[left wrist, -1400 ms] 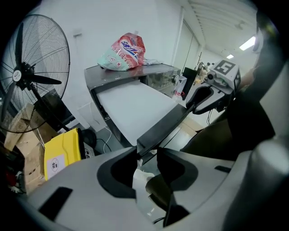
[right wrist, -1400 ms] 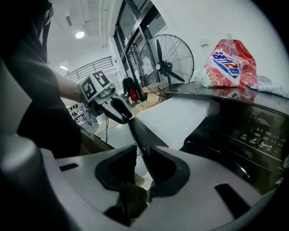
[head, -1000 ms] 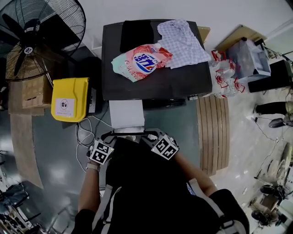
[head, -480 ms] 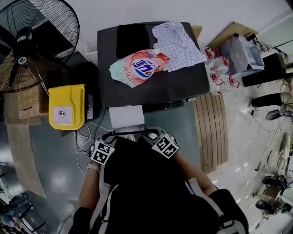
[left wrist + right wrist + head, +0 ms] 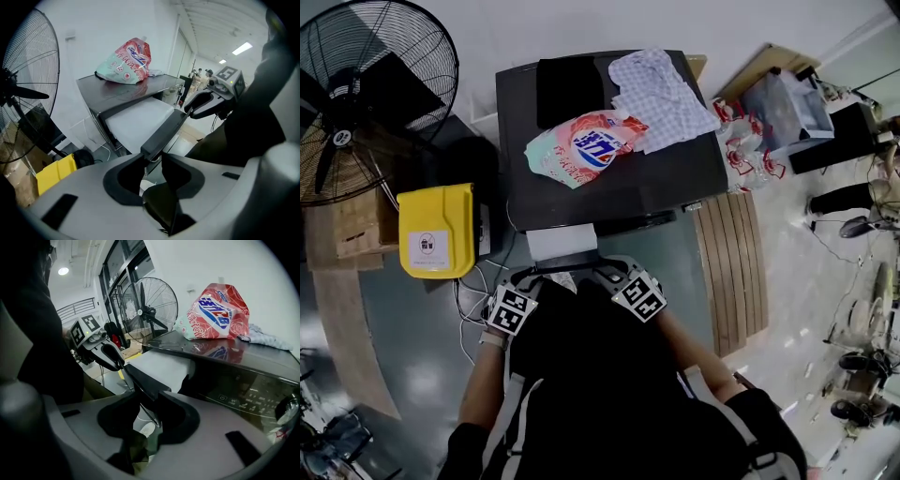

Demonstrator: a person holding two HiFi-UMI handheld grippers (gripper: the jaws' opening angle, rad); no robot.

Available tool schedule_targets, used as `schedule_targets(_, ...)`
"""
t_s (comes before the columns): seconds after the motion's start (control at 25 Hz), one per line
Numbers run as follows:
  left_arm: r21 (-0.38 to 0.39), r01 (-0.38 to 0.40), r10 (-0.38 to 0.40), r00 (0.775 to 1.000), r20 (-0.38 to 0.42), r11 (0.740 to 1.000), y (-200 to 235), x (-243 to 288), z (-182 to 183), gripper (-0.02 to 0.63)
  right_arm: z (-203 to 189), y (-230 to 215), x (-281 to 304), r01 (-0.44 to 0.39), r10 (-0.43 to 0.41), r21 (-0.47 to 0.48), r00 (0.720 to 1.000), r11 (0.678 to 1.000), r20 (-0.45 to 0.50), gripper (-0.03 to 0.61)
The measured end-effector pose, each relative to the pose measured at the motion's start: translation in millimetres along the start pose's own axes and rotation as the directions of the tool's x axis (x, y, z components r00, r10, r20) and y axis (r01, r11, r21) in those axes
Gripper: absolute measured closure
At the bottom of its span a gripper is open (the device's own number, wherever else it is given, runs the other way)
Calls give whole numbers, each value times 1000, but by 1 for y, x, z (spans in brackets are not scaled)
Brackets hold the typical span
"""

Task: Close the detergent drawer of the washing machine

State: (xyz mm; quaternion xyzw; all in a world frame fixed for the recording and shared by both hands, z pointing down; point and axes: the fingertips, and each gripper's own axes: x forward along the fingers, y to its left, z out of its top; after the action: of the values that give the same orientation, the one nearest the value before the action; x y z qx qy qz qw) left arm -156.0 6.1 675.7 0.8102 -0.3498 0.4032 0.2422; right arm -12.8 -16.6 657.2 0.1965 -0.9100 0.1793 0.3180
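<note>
The white detergent drawer (image 5: 562,242) sticks out of the dark washing machine (image 5: 609,192) toward me. Its dark front panel (image 5: 164,133) runs between both grippers. My left gripper (image 5: 528,278) straddles the panel's left end. In the left gripper view those jaws (image 5: 151,157) are closing, with the panel between them and no visible squeeze. My right gripper (image 5: 605,275) straddles the panel's right end. In the right gripper view the panel (image 5: 140,380) lies between its opening jaws (image 5: 145,397). The control panel (image 5: 248,397) shows beside the drawer (image 5: 159,369).
On the machine lie a pink detergent bag (image 5: 586,142), a checked shirt (image 5: 661,89) and a black cloth (image 5: 572,86). A big fan (image 5: 366,103) and a yellow box (image 5: 436,230) stand to the left, white cables (image 5: 473,281) lie by my feet, and a wooden pallet (image 5: 733,267) lies to the right.
The drawer has slid into the machine and shows shorter than before. Both grippers have moved toward the machine with its front panel between their jaws.
</note>
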Motion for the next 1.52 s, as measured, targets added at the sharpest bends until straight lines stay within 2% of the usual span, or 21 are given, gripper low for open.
schedule_targets(0.52,22,24,-24,1000,17,999,27,4,22,494,22,-25,13,92,-92,32,996,995,15,449)
schedule_targets(0.96,50,12,-14,999,35,999,46,9,34,497,34,-41,19,160,-162,81,987,984,21,443)
schedule_targets(1.28,28,-12,11,999,33,1000,60,11,45,495,45,-53,25,204,-206,117,979,972,-1,440)
schedule_targets(1.52,-16,-55,55,998,19,998,70,15,47,488,51,-61,30,224,-223,147,974,963,-27,437)
